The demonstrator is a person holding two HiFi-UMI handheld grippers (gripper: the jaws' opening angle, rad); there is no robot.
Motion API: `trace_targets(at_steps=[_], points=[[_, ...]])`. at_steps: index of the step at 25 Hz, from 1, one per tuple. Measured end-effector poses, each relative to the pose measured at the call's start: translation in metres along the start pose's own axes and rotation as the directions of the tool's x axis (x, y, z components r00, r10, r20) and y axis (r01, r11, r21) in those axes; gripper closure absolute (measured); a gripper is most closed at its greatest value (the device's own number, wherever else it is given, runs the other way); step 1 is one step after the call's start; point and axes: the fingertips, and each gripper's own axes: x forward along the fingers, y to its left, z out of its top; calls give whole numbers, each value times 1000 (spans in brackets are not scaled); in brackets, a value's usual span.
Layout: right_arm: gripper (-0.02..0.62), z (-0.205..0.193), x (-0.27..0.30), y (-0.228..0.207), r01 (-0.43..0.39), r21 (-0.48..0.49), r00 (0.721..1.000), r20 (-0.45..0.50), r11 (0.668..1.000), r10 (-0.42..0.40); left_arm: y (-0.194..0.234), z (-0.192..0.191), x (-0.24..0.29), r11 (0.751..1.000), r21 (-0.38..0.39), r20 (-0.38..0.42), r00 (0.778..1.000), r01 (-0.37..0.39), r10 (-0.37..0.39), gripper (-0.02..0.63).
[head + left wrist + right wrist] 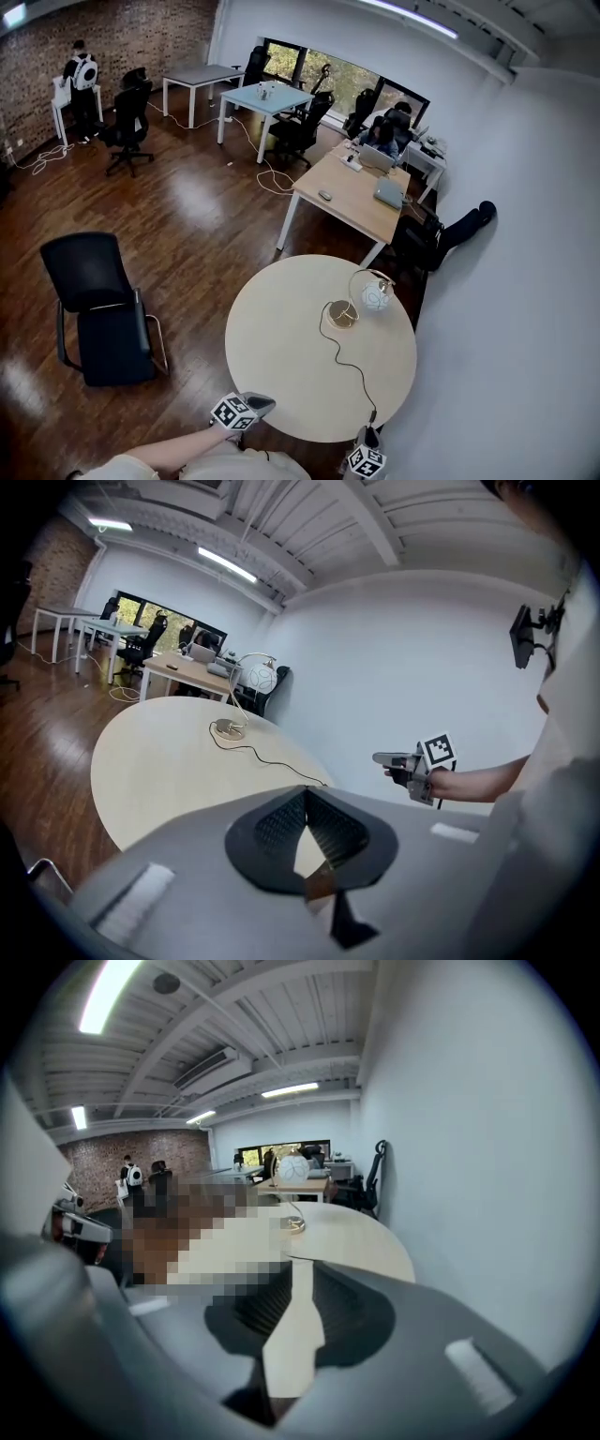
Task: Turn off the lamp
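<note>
Left gripper [264,404]: my fingers clenched together.
Right gripper [367,435]: my fingers released, apart.
Lamp [376,295]: on table [281,366], untouched.

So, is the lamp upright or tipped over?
Upright: the lamp has its base flat on the round table, arch rising above it.

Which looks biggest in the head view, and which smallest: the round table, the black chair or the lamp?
1. Round table, clearly the largest.
2. Black chair.
3. Lamp, by far the smallest.
</note>
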Motion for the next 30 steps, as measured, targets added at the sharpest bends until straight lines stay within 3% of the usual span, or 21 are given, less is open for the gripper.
trace_targets(at_steps=[4, 11, 21, 30], points=[[525, -8, -17, -8, -30, 5, 999, 35, 1000, 30, -19, 0, -1, 999, 20, 13, 999, -43, 42, 614], [531, -8, -80, -13, -102, 20, 987, 125, 995, 99, -73, -33, 3, 995, 29, 21, 995, -96, 95, 614], [540, -48, -154, -31, -193, 38, 974, 126, 980, 187, -163, -91, -7, 992, 41, 18, 993, -117, 116, 614], [540, -94, -182, -21, -236, 28, 968, 95, 971, 232, -185, -114, -32, 986, 74, 12, 989, -147, 147, 614]])
